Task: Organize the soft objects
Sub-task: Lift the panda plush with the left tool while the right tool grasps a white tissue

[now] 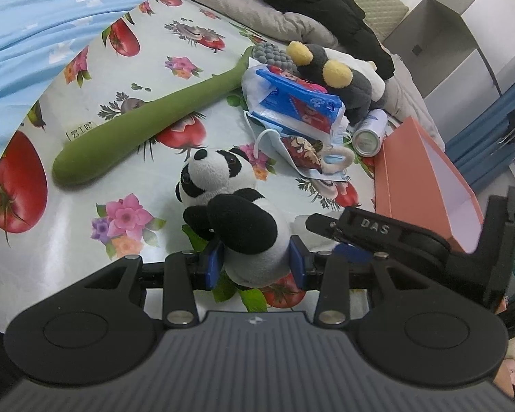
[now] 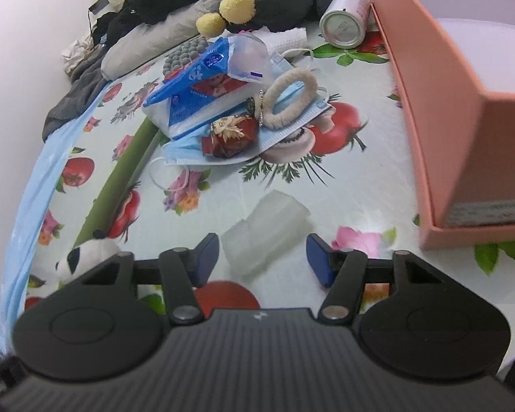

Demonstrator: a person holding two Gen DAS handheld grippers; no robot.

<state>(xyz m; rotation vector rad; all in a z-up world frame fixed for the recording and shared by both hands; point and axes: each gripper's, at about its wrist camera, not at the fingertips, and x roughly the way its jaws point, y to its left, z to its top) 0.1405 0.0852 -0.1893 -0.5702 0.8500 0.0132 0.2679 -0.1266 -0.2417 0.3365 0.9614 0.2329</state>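
The left gripper (image 1: 256,262) is clamped on the lower body of the panda toy (image 1: 235,211), which lies on the flowered tablecloth (image 1: 86,206) with its head pointing away; gripping the body likely gives the pads the fullest bulk. The right gripper (image 2: 262,257) is spread apart, straddling a pale tissue pack (image 2: 266,230) without touching it. The pink box (image 2: 463,120), just beside, probably serves as the container.

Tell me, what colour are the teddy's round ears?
Yellow. The dark grey plush toy's two fluffy ears show best in the left wrist view.
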